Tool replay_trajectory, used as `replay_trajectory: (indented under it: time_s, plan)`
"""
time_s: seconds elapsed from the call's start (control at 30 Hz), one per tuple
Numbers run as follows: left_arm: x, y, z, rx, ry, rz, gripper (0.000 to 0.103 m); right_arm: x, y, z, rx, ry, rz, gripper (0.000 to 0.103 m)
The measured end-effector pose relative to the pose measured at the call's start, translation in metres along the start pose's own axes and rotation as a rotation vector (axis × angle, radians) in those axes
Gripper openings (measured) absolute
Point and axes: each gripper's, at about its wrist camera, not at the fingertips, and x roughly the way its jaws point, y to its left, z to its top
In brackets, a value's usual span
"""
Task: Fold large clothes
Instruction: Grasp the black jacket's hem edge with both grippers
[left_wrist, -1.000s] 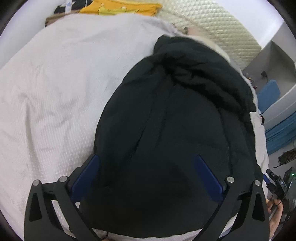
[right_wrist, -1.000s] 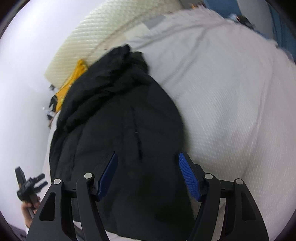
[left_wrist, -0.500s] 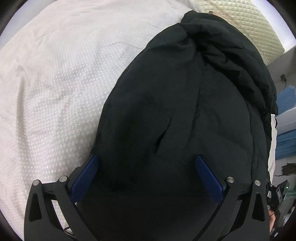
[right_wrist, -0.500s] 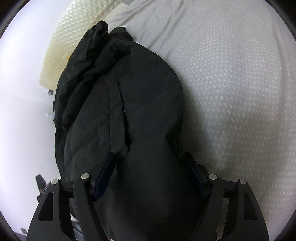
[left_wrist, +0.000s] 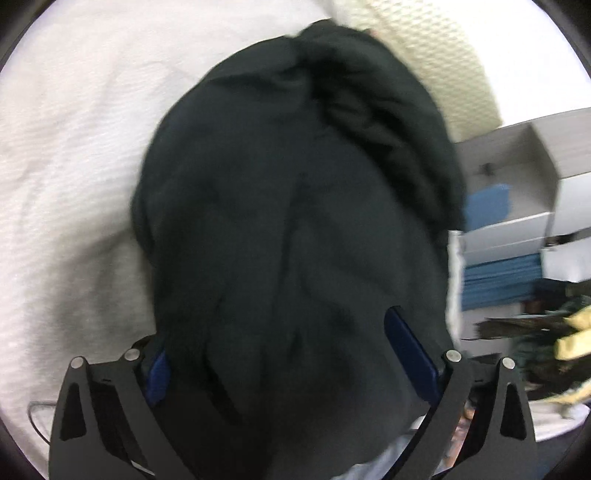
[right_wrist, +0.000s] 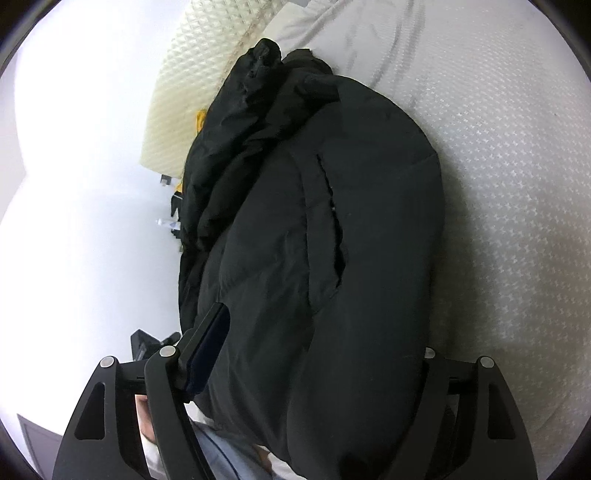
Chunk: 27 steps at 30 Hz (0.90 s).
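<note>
Both grippers have moved closer over the black padded jacket (left_wrist: 295, 229) since the earlier frames, so the garment now fills most of each view and bulges up between the fingers. It lies in a bulky heap on a white textured bedspread (left_wrist: 74, 147), its crumpled end at the far side near a cream quilted headboard (right_wrist: 192, 81). A long slit runs down its upper surface in the right wrist view.

On the left gripper (left_wrist: 291, 354), the jaws stand wide apart with the blue pads on either side of the near end of the jacket; this view is motion-blurred. On the right gripper (right_wrist: 317, 343), the jaws are also spread wide, straddling the fabric, with the right finger hidden behind it. Neither visibly pinches the cloth.

To the right, beyond the bed, stand white shelves (left_wrist: 535, 192) with blue items.
</note>
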Motion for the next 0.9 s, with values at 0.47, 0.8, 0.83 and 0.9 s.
replay_trajectory:
  time_s: [0.47,0.8,0.83,0.9]
  plan:
    - [0.02,-0.012,0.001,-0.001,0.067,0.087,0.098,0.016,-0.026,0.001,0.085,0.054,-0.086,0.076]
    - [0.027,-0.031,0.005,0.054,0.114,0.043,0.089,0.019,0.012,-0.004,-0.083,0.06,0.015,0.076]
    - [0.027,-0.03,0.006,0.05,0.115,0.051,0.085,0.021,0.015,-0.003,-0.095,0.062,0.016,0.073]
    - [0.025,-0.028,0.007,0.041,0.105,0.042,0.076,0.023,0.018,-0.002,-0.116,0.058,0.008,0.065]
